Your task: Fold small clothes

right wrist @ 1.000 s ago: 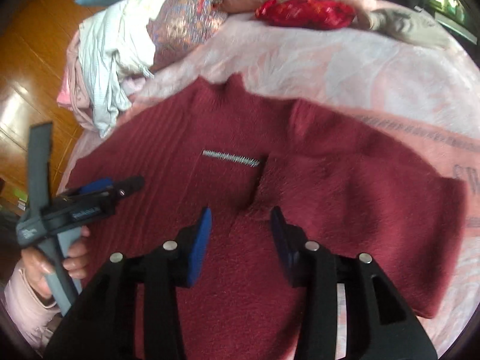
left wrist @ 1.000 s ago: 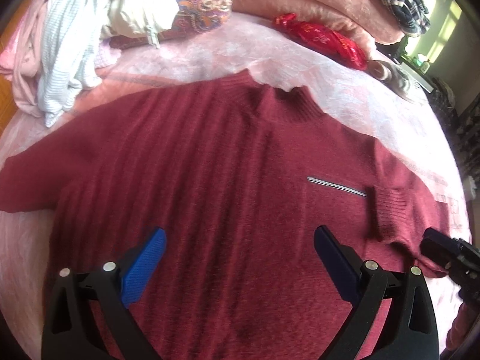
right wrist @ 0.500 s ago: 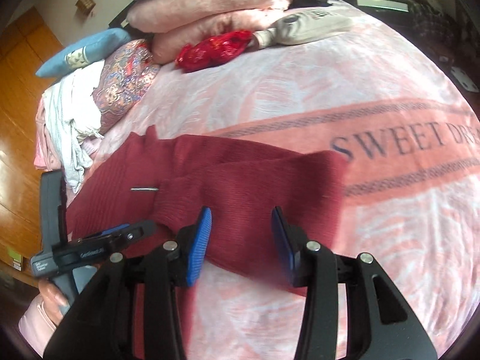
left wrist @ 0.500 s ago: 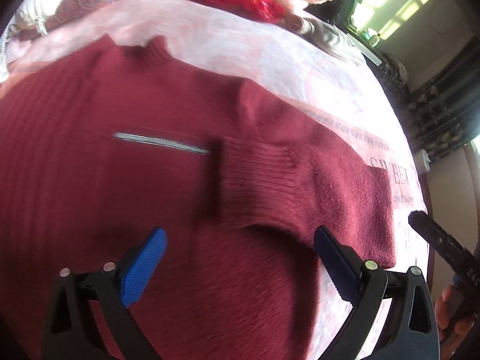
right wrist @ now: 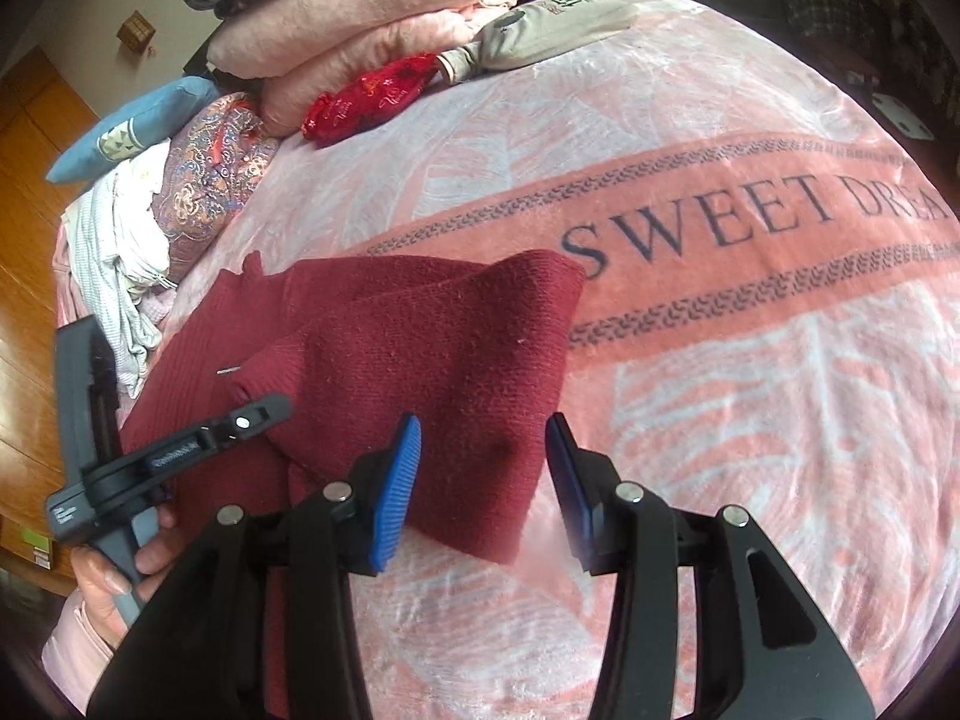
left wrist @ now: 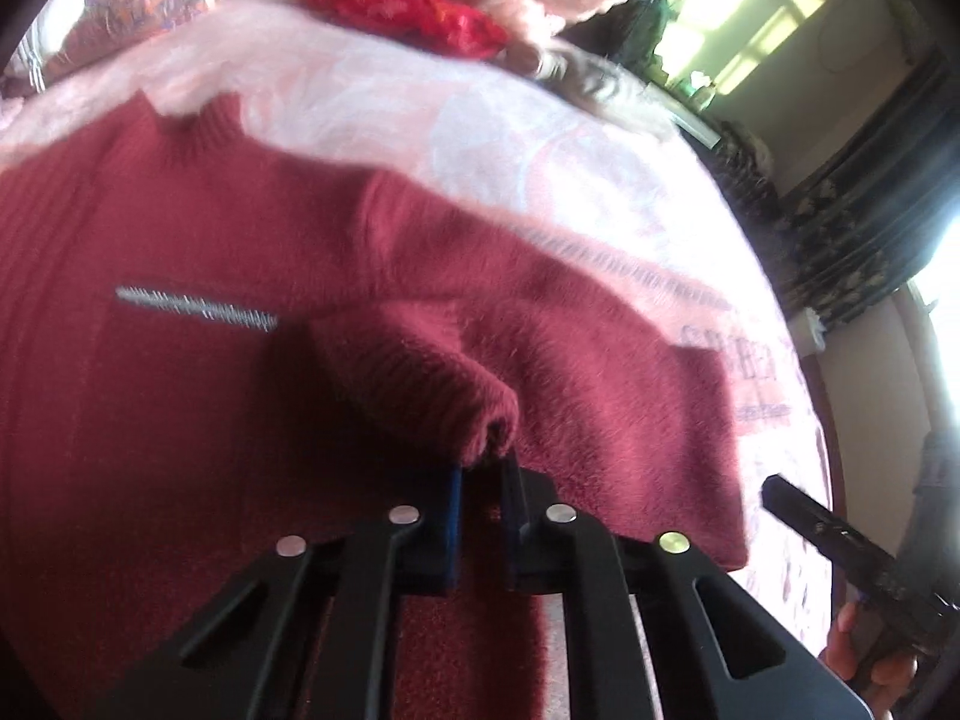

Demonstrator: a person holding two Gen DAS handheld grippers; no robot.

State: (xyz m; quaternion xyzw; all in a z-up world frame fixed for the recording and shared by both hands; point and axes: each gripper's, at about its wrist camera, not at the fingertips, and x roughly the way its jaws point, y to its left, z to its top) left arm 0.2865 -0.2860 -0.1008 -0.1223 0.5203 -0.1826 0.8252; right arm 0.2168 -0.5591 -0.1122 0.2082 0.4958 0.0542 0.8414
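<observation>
A dark red knit sweater (left wrist: 150, 420) lies flat on the pink bed blanket (right wrist: 720, 420), with one sleeve folded across its body. My left gripper (left wrist: 483, 471) is shut on the ribbed cuff (left wrist: 480, 420) of that sleeve and lifts it slightly. In the right wrist view the sweater (right wrist: 420, 348) lies left of centre. My right gripper (right wrist: 483, 468) is open and empty, hovering over the sweater's lower right edge. The left gripper (right wrist: 264, 408) shows there at the left, held by a hand.
Stacked pink blankets (right wrist: 360, 30), a red packet (right wrist: 372, 96), a patterned pillow (right wrist: 210, 180) and a pile of white and striped clothes (right wrist: 114, 258) lie along the bed's far side. Wooden floor (right wrist: 24, 192) is beyond the left edge. The blanket reads "SWEET DREA" (right wrist: 750, 210).
My left gripper has closed from wide open onto the sleeve cuff and moved in close to it. My right gripper has stayed open over the sweater's right edge.
</observation>
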